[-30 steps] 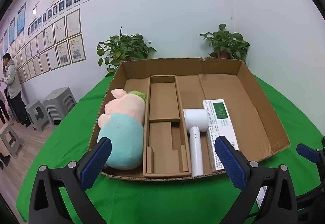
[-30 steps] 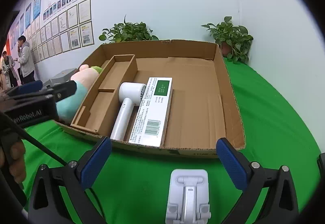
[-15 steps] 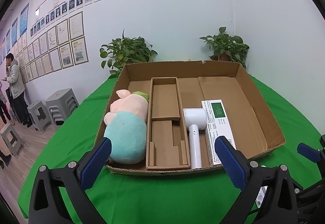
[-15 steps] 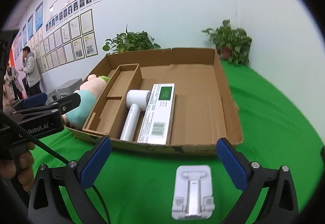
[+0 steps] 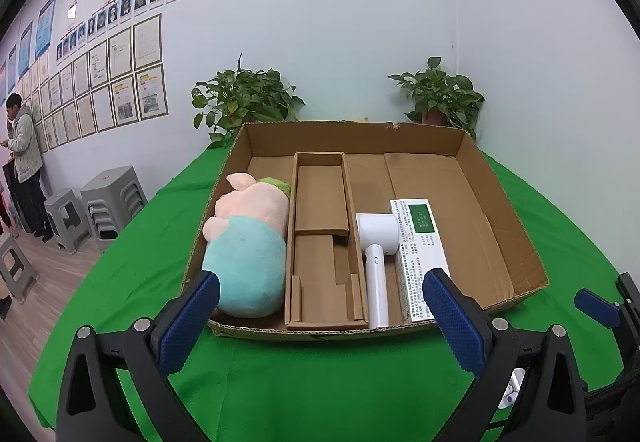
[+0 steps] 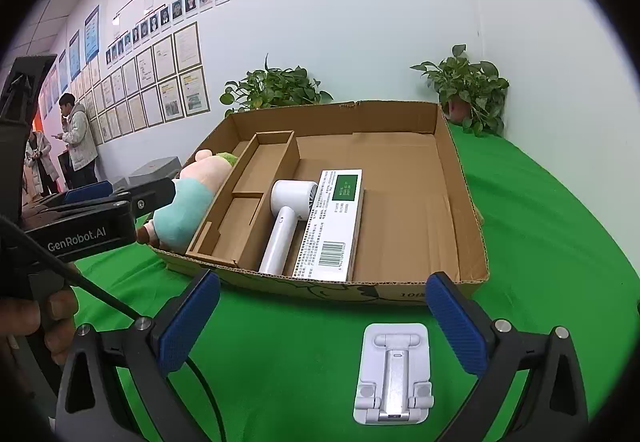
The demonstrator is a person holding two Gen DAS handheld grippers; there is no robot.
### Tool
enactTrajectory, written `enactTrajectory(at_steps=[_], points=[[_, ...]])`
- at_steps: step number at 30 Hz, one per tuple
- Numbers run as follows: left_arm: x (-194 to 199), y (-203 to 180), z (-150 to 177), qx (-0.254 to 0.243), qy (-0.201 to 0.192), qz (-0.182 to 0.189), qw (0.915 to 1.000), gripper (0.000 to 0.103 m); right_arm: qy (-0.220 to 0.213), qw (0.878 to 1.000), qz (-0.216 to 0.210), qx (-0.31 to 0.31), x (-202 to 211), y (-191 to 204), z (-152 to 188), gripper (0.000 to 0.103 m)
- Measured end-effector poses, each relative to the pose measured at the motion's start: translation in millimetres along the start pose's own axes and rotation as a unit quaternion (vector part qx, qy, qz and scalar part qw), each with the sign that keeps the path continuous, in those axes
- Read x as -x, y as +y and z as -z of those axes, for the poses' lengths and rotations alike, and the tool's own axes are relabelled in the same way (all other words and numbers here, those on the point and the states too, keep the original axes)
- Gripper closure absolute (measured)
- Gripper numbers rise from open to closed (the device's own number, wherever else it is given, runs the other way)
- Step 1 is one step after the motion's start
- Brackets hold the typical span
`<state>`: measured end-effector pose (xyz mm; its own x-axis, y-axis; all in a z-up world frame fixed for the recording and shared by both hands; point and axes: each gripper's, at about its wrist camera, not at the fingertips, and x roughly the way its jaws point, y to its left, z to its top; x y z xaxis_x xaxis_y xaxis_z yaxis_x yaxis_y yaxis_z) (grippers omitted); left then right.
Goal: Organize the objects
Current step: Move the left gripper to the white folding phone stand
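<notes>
- The right gripper (image 6: 322,318) was wide open and empty; the white stand (image 6: 393,374) lay flat between its jaws, outside the cardboard box (image 6: 466,197).
- The left gripper (image 5: 320,312) was also wide and empty.
- Best was probably to grip the stand by its 2 long sides.

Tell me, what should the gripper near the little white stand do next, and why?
Probably lower the right gripper onto the white stand and close on it. The stand lies alone on the green cloth, outside the cardboard box, between the open fingers. The plush toy, hair dryer and white carton are already inside.
</notes>
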<state>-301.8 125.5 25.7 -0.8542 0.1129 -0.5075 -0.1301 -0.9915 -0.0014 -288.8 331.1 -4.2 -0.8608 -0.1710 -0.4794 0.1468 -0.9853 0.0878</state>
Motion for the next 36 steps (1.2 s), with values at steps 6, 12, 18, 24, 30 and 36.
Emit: enactTrajectory(at_steps=[6,12,18,24,30,36], points=[[-4.1,-7.5,5.9,-0.005,0.012,0.013,0.9998,0.001,0.009,1.0,0.004,-0.003,-0.3,-4.6,7.8,0.001],[-17.7,-15.6,15.2,-0.014,0.038,0.04,0.9984,0.001,0.04,0.999,0.011,-0.009,-8.5,-22.0,25.4,0.001],[-32.5,-24.0,19.1,-0.014,0.063,0.088,0.994,0.001,0.125,0.991,0.044,-0.019,-34.0,-54.0,52.9,0.001],[-46.3,-40.7,22.8,-0.024,0.079,0.115,0.9899,0.001,0.195,0.979,0.047,-0.031,-54.4,-72.5,74.2,0.001],[-61.9,-52.6,27.4,-0.028,0.105,0.143,0.9837,0.001,0.209,0.977,0.039,-0.017,-58.2,-66.6,80.4,0.001],[-73.7,-60.1,31.1,-0.028,0.121,0.164,0.9785,0.001,0.203,0.978,0.042,0.006,-51.9,-60.4,89.1,0.014]])
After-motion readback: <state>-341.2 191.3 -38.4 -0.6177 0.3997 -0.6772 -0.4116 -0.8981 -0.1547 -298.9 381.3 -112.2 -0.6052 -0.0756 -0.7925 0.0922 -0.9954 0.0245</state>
